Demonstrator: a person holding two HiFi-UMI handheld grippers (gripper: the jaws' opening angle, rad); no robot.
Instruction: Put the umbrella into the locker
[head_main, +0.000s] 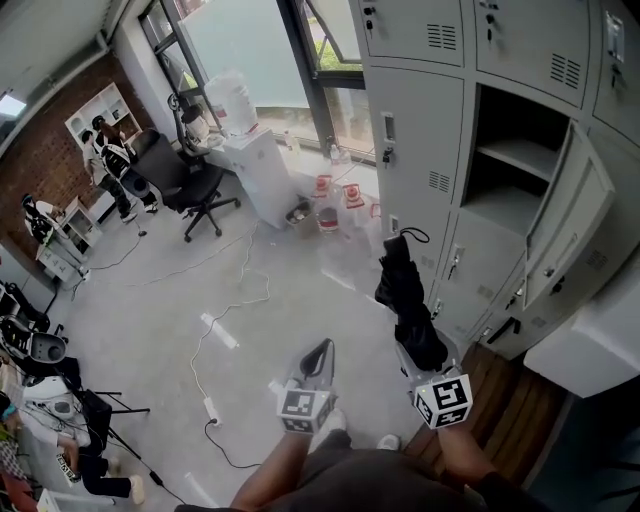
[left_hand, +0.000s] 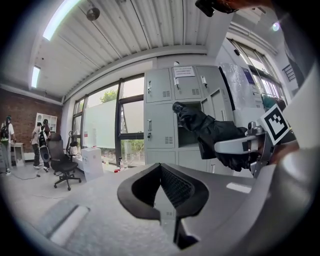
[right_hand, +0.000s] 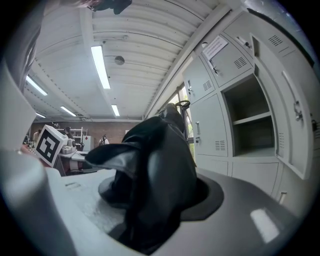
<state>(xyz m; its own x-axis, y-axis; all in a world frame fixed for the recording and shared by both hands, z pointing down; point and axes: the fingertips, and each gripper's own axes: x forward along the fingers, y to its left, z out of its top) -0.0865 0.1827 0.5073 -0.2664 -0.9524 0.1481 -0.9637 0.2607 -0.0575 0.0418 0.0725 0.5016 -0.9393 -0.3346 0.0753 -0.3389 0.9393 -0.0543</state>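
Observation:
A folded black umbrella (head_main: 400, 290) sticks out forward from my right gripper (head_main: 415, 350), which is shut on its lower part; a loop strap hangs at its far end. In the right gripper view the umbrella (right_hand: 155, 165) fills the space between the jaws of the right gripper (right_hand: 160, 200). The open locker (head_main: 515, 160) stands ahead to the right, with a shelf inside and its door (head_main: 570, 230) swung out to the right. My left gripper (head_main: 320, 352) is left of the umbrella, shut and holding nothing. From the left gripper (left_hand: 162, 175) the umbrella (left_hand: 205, 130) shows in front of the lockers.
Grey lockers (head_main: 420, 120) line the right side. A black office chair (head_main: 195, 185) and a white cabinet (head_main: 255, 165) stand by the window. Cables (head_main: 230, 310) and a power strip (head_main: 210, 408) lie on the floor. People (head_main: 110, 160) stand at the far left.

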